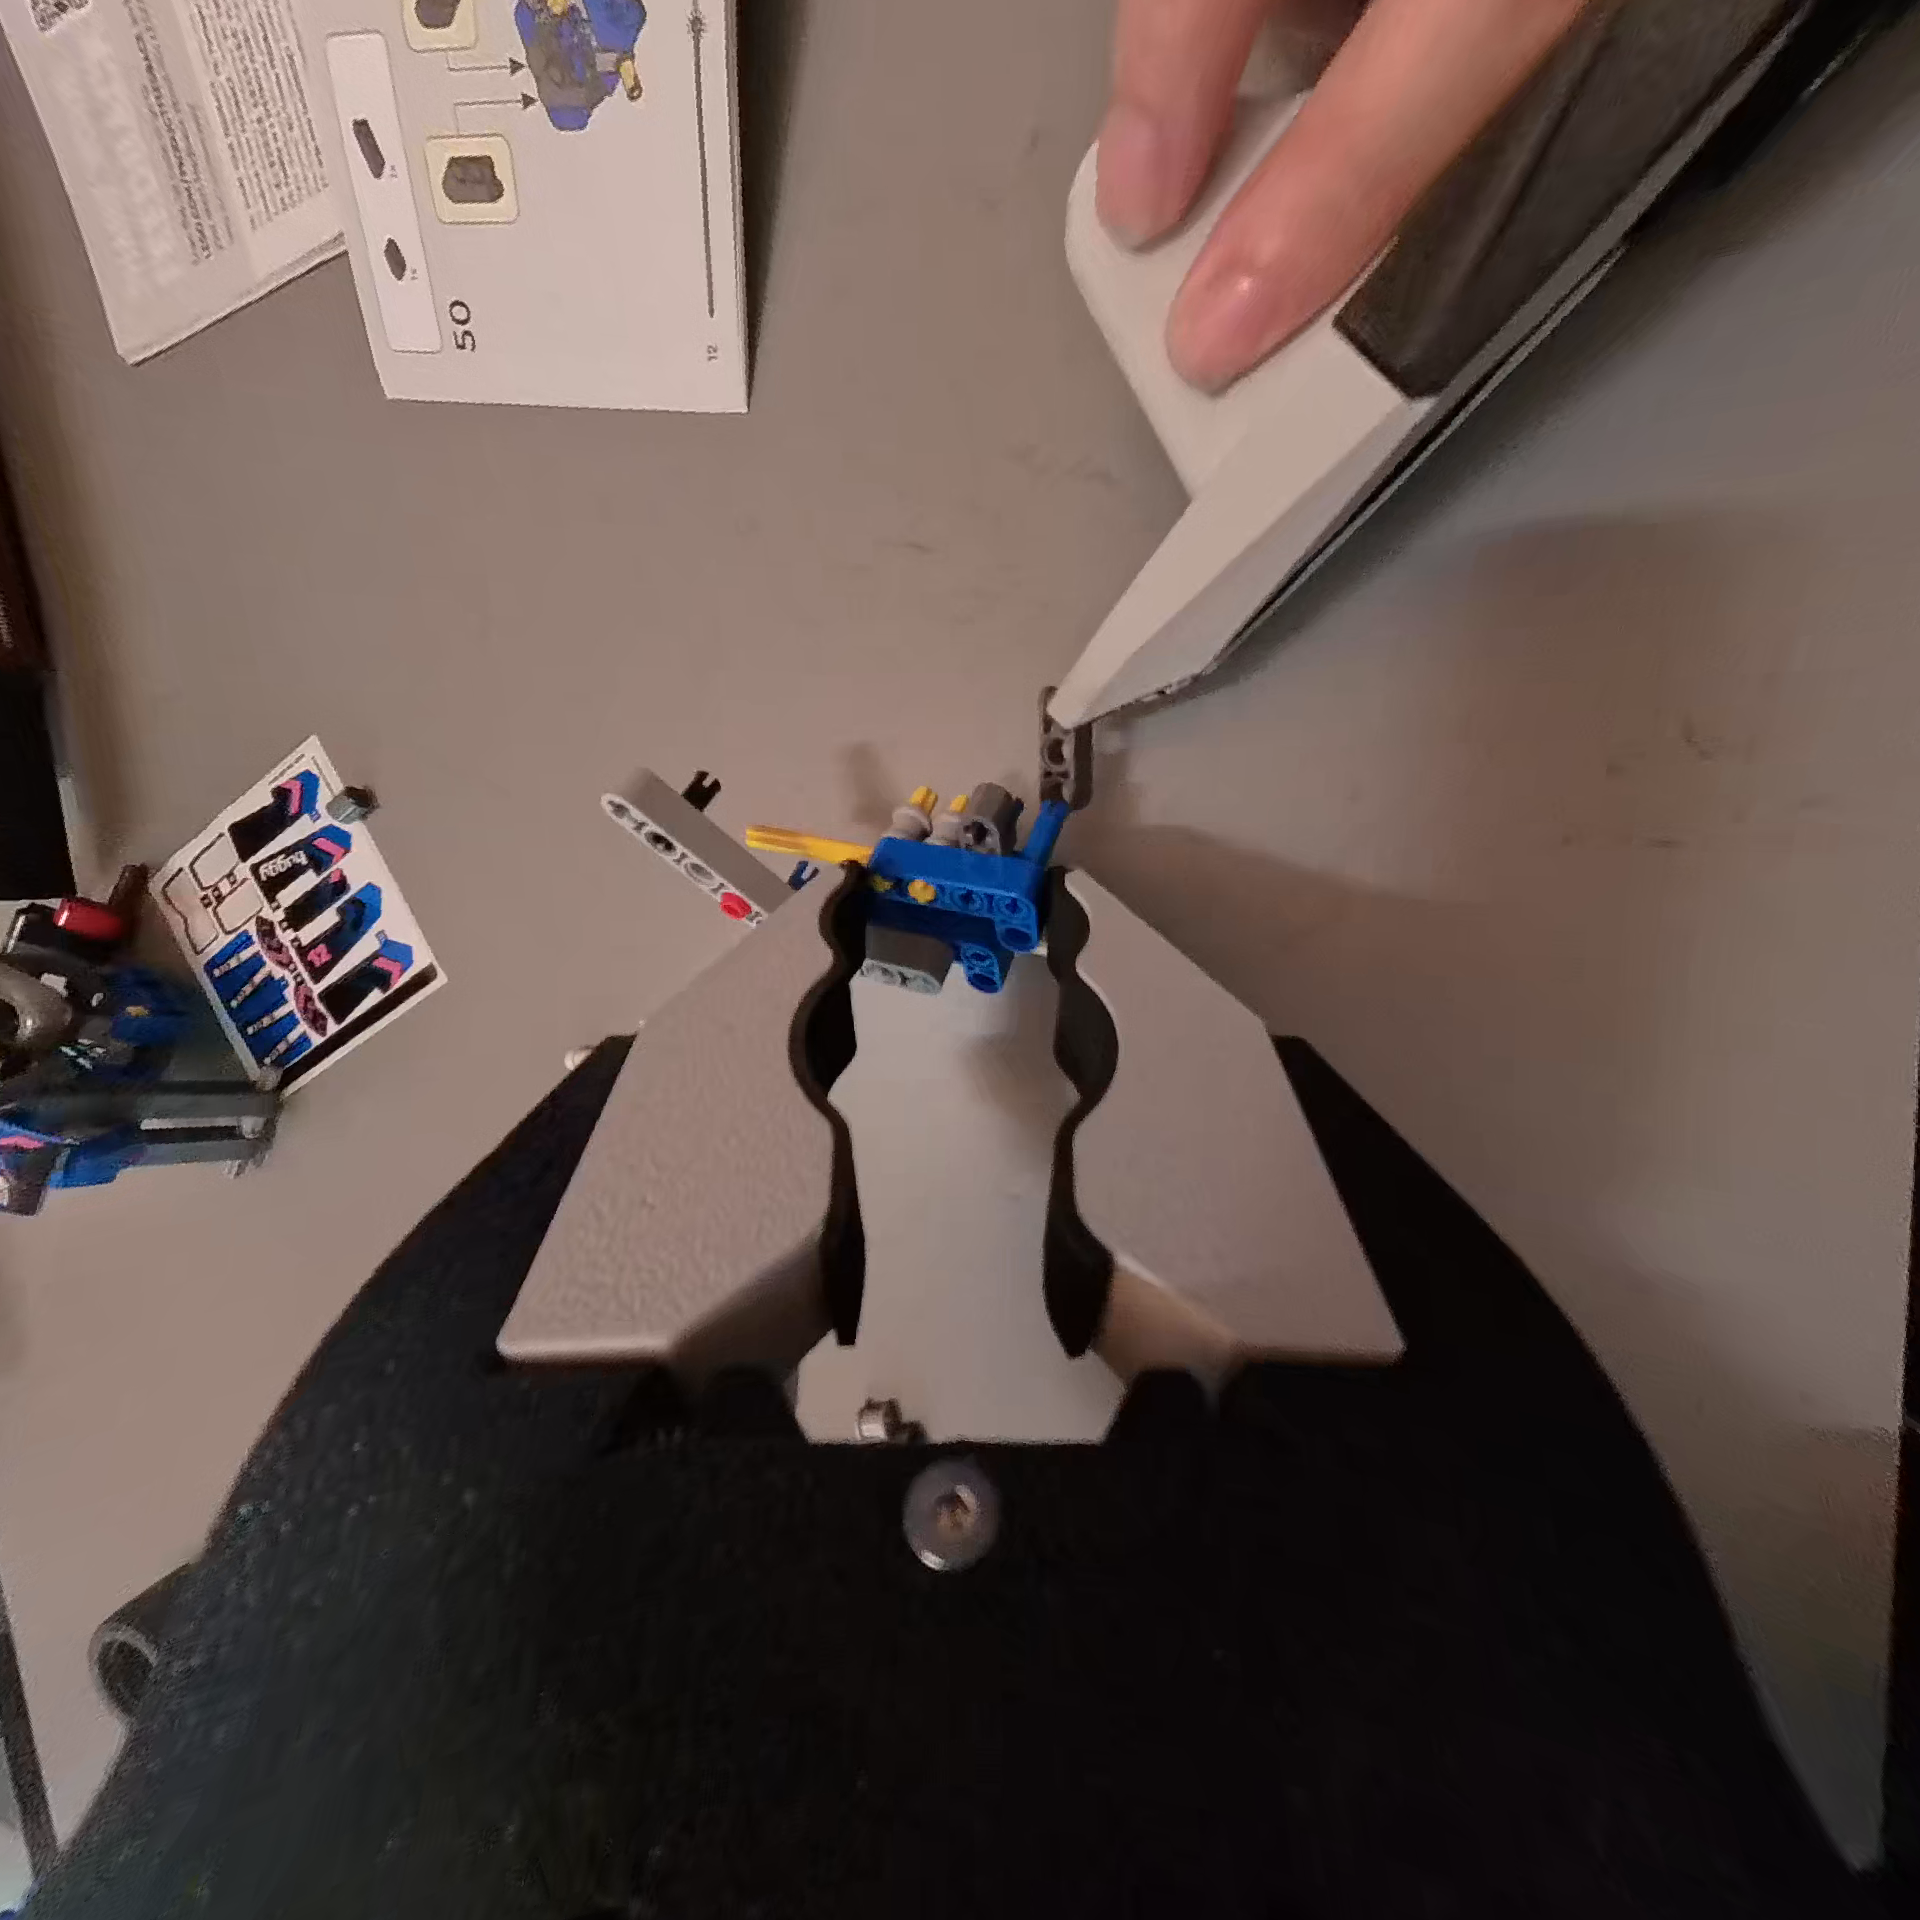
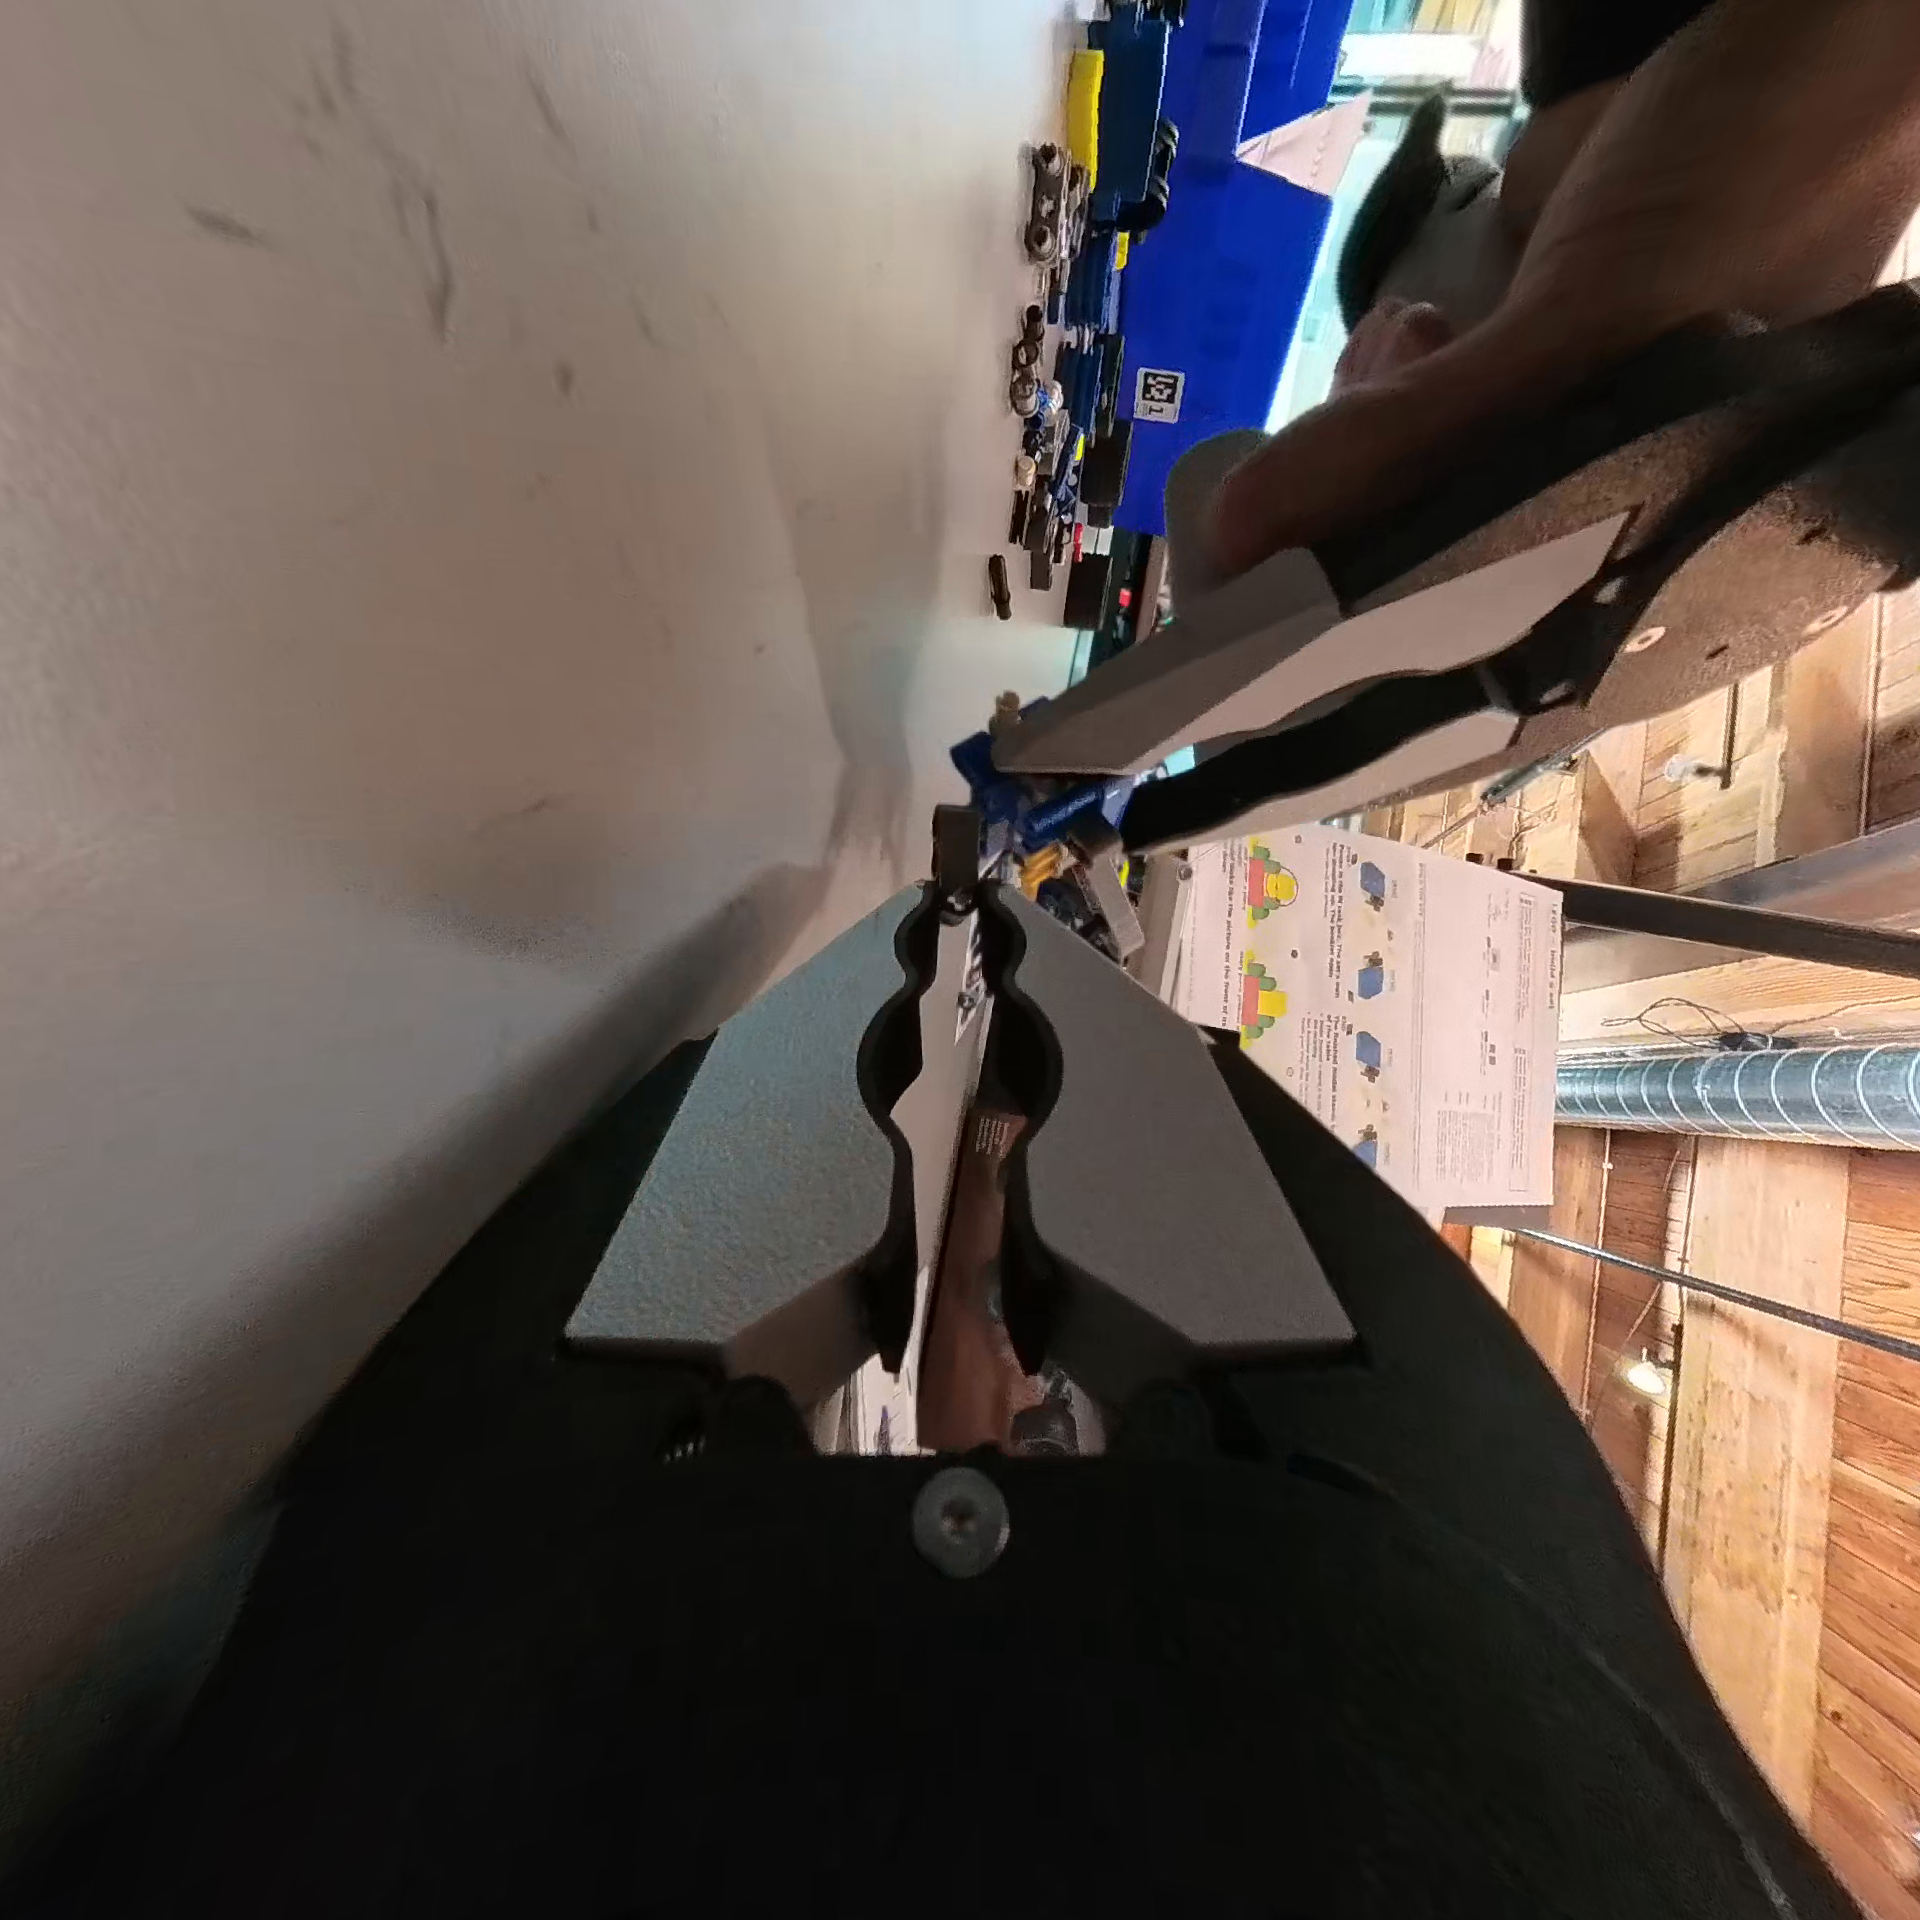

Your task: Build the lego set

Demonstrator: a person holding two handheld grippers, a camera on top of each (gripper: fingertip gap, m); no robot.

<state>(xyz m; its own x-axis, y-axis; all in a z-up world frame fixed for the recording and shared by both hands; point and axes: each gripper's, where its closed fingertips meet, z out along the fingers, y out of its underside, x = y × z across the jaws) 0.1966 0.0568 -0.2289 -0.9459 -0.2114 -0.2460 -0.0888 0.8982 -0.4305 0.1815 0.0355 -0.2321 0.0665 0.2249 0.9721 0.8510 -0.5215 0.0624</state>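
Grey table (image 1: 520,582) holds loose parts. Left gripper (image 1: 951,914) clamps the blue assembly (image 1: 961,883); right gripper (image 2: 961,894), nearly closed, pinches a grey beam (image 1: 1062,764). I would hold the assembly firm and press the beam straight on.

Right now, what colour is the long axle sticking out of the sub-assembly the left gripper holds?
Yellow axle, clearest in the left wrist view.

From my left wrist view, a partly built blue vehicle (image 1: 62,1070) is cut off by the left edge and blurred; the instruction booklet (image 1: 551,197) runs off the top; my left gripper (image 1: 951,904) covers the underside of the small blue assembly (image 1: 956,894); from the right wrist view, the loose parts (image 2: 1049,416) far off are too small to tell apart; whatever the right gripper (image 2: 961,899) pinches is mostly hidden between its fingertips.
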